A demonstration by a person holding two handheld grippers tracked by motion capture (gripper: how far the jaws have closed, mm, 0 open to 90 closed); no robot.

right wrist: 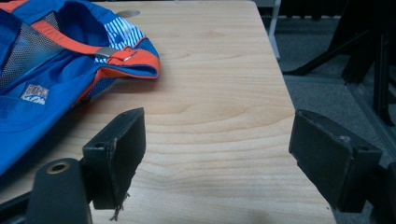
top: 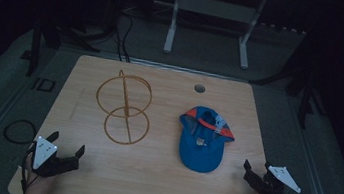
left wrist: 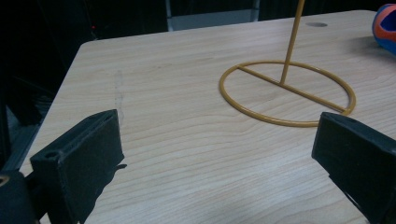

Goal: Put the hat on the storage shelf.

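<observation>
Nothing started: blue cap (top: 201,140) lies upside down on tabletop (top: 149,175) right of wire stand (top: 124,107), untouched, left claw (top: 67,144) and right claw (top: 256,169) both wide, empty, near front corners.

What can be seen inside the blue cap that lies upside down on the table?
Inside the blue fabric cap with orange trim: a small sewn label, grey mesh lining and an orange strap with a metal buckle. The wooden table beneath it is covered.
</observation>
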